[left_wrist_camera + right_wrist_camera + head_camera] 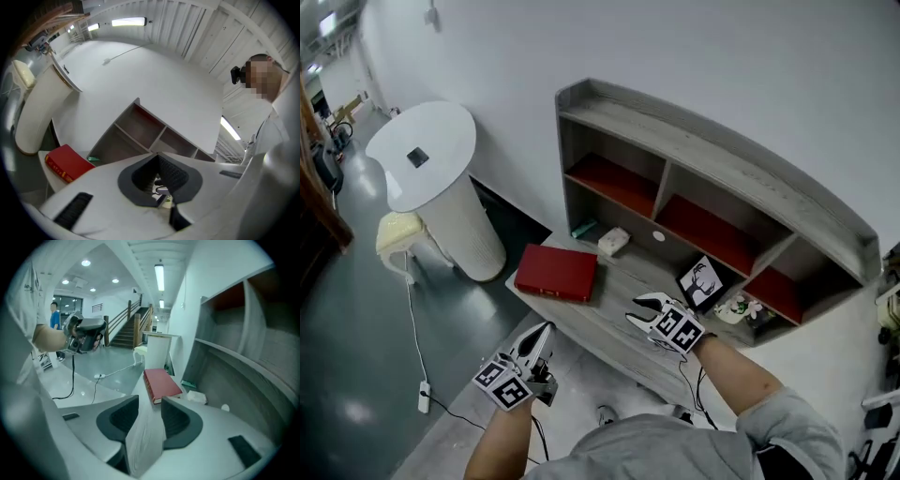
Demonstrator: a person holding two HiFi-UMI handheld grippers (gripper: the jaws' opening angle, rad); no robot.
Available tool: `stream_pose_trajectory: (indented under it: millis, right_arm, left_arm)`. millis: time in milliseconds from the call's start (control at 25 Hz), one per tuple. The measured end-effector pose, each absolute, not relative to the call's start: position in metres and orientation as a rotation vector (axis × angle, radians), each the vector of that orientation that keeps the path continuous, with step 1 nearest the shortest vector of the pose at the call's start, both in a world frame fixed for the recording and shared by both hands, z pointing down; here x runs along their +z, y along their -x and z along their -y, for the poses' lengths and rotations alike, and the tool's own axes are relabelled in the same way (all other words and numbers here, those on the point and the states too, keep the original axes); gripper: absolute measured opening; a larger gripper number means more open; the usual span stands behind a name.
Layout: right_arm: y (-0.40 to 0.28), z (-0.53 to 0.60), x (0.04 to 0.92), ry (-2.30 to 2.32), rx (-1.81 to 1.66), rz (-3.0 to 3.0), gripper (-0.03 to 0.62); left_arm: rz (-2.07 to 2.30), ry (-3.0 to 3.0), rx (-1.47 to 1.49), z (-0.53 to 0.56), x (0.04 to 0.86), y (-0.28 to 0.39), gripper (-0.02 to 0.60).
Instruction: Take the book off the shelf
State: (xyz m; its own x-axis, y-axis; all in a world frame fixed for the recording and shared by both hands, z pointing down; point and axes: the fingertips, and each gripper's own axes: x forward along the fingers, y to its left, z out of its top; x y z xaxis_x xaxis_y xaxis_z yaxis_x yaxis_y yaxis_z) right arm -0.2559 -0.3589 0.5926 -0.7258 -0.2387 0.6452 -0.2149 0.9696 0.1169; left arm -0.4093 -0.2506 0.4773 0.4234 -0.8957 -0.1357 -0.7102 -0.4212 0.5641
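A red book (556, 272) lies flat on the left end of the grey desk top (609, 323), in front of the grey shelf unit (712, 169) with red-backed compartments. It also shows in the left gripper view as the red book (65, 162) and in the right gripper view as the red book (161, 384). My right gripper (642, 310) hovers over the desk to the right of the book, pointing toward it. Its jaws stand apart with only the desk top showing between them (150, 408). My left gripper (539, 342) hangs below the desk's front edge, fingers together (158, 157), holding nothing.
Behind the book lie a small white box (613, 241) and a teal item (584, 228). A framed deer picture (701, 281) and a small flower ornament (739, 307) stand to the right. A white round pedestal (431, 178) stands at the left, and a power strip (424, 396) lies on the floor.
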Motion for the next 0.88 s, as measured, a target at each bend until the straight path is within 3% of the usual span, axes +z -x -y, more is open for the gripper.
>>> stream_pose_trajectory:
  millis: [640,880]
  right_arm:
    - [0.0,0.327,0.458,-0.789,0.1,2.627,0.072]
    - [-0.102,0.311,0.425,-0.945,0.097,2.688,-0.002]
  left_arm:
    - [0.979,-2.541,-0.492,0.274,0.375,0.187,0.012]
    - [0.946,-2.579,-0.465,0.278,0.356,0.095,0.012]
